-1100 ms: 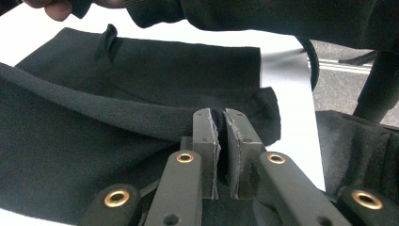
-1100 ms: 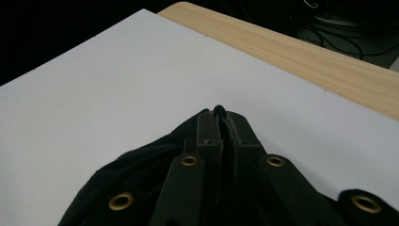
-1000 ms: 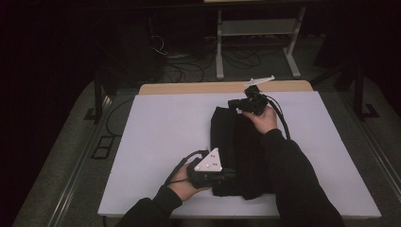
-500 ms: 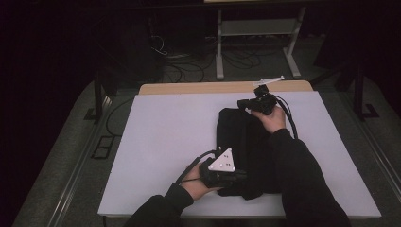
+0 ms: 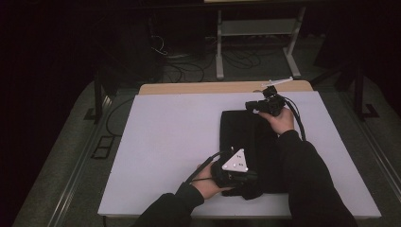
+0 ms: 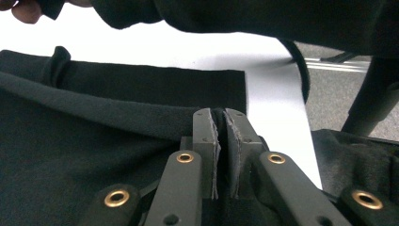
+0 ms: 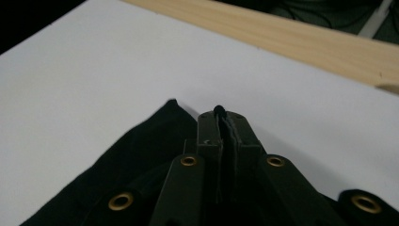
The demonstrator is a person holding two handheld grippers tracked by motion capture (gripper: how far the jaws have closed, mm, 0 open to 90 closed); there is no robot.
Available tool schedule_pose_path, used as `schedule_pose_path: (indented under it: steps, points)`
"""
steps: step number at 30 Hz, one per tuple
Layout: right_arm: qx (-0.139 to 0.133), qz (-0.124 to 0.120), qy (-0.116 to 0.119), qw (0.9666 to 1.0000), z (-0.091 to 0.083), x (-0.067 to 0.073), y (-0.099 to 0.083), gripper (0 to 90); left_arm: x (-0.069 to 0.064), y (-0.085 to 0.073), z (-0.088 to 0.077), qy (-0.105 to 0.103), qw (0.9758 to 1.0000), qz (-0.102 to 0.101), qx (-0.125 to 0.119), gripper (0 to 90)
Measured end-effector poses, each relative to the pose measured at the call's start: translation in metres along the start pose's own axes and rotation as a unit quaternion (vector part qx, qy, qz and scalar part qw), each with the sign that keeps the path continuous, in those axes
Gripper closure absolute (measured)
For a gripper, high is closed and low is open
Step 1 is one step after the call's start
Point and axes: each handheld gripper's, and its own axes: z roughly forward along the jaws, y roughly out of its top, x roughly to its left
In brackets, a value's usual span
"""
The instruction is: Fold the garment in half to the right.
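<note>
Both grippers pinch one dark garment on the counter.
Left gripper (image 5: 243,177) clamps its near end, right gripper (image 5: 250,106) the far end; black cloth (image 5: 246,142) apparently runs lengthwise between them.

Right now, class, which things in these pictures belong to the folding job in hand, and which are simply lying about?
In the job:
- black fabric garment, flat on the white table
- left tongs, shut on its near edge
- right tongs, shut on its far edge

Lying about:
- white rectangular table top (work surface)
- pale wooden board behind it
- metal stand and floor cables
</note>
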Motion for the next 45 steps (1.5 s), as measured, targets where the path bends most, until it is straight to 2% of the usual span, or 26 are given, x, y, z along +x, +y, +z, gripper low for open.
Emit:
schedule_pose_path:
  steps: [3, 13, 18, 27, 35, 40, 45]
  points:
    - [0.010, 0.006, -0.006, 0.9999, -0.001, -0.004, -0.004, 83.5, 0.000, 0.002, 0.006, -0.002, 1.0000, -0.001, 0.005, 81.7]
    - [0.002, 0.021, -0.013, 0.9997, -0.009, -0.018, -0.012, 83.5, 0.001, 0.014, 0.029, -0.011, 0.9998, 0.007, 0.012, 81.7]
    - [0.001, 0.028, -0.018, 0.9994, -0.013, -0.023, -0.016, 83.4, -0.001, 0.018, 0.038, -0.014, 0.9998, 0.000, 0.014, 81.7]
    - [-0.003, 0.039, -0.023, 0.9990, -0.016, -0.035, -0.025, 83.3, 0.000, 0.024, 0.048, -0.020, 0.9996, 0.003, 0.021, 81.7]
    - [0.001, 0.047, -0.030, 0.9984, -0.016, -0.040, -0.031, 83.3, 0.001, 0.026, 0.054, -0.026, 0.9991, 0.005, 0.035, 81.7]
    - [-0.001, 0.054, -0.037, 0.9979, -0.020, -0.043, -0.033, 83.3, 0.002, 0.027, 0.057, -0.026, 0.9991, 0.001, 0.033, 81.8]
    - [0.001, 0.062, -0.045, 0.9971, -0.021, -0.046, -0.035, 83.3, 0.001, 0.031, 0.062, -0.028, 0.9990, 0.005, 0.034, 81.8]
